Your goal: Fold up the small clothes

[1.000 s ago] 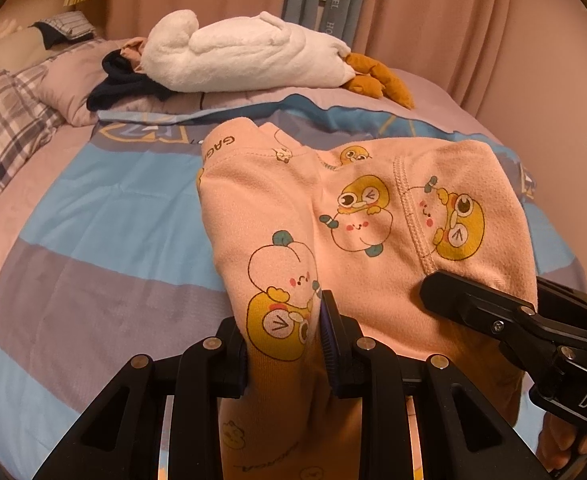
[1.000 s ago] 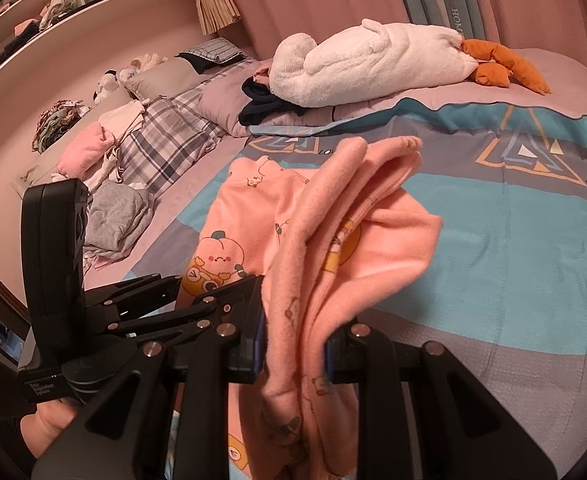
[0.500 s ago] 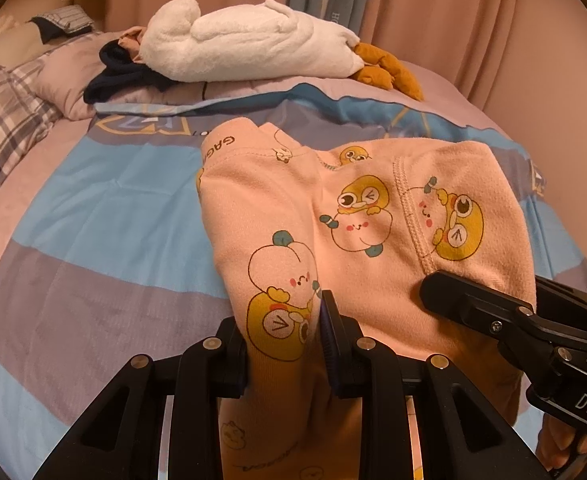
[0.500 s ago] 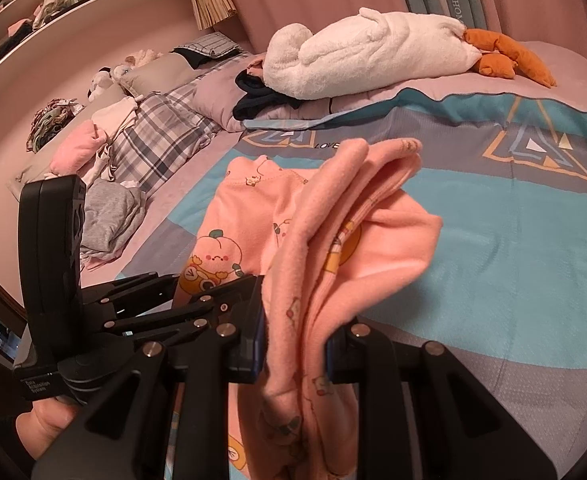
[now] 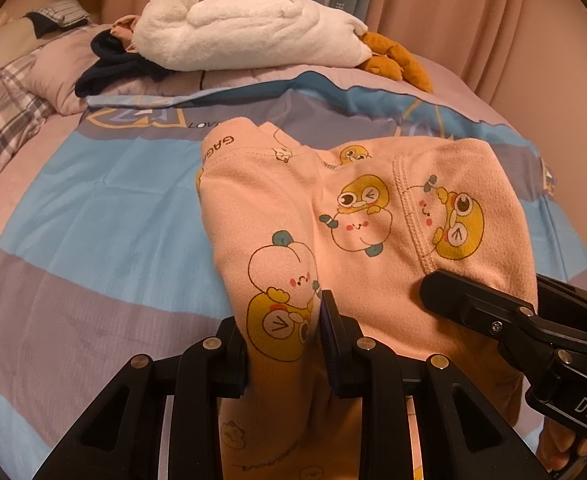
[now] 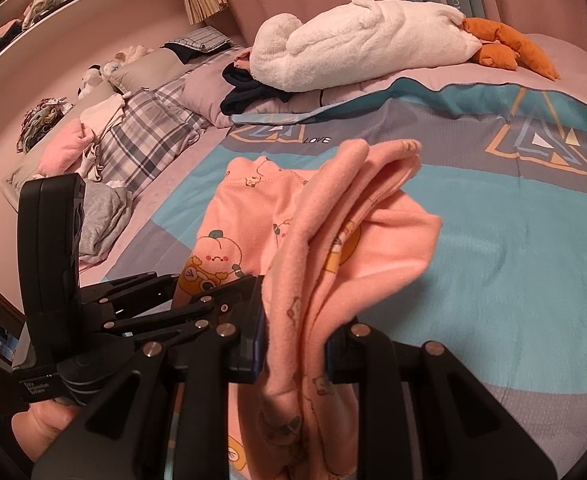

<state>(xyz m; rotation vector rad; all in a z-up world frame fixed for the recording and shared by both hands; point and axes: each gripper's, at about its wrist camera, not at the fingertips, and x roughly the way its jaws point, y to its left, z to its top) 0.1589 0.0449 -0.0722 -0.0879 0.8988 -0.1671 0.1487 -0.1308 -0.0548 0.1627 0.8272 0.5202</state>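
Observation:
A small peach-pink garment [image 5: 365,216] printed with yellow cartoon animals hangs over the striped bedspread [image 5: 93,216], held up by both grippers. My left gripper [image 5: 283,332] is shut on a bunched fold of its near edge. My right gripper [image 6: 293,344] is shut on another thick fold of the same garment [image 6: 333,216], whose far end droops toward the bed. In the left wrist view the right gripper's black body [image 5: 533,328] comes in from the lower right. In the right wrist view the left gripper's body [image 6: 73,280] stands at the lower left, with a hand below it.
A large white plush toy [image 5: 249,28] with orange feet lies across the far end of the bed, beside a dark garment [image 5: 113,68]. Plaid bedding [image 6: 149,136] and piled clothes [image 6: 97,216] line the left side. Pink curtains [image 5: 473,12] hang behind.
Both grippers, still holding the garment, have moved forward and a little lower over the bed; the plush toy and pillows look closer. The grips have not changed.

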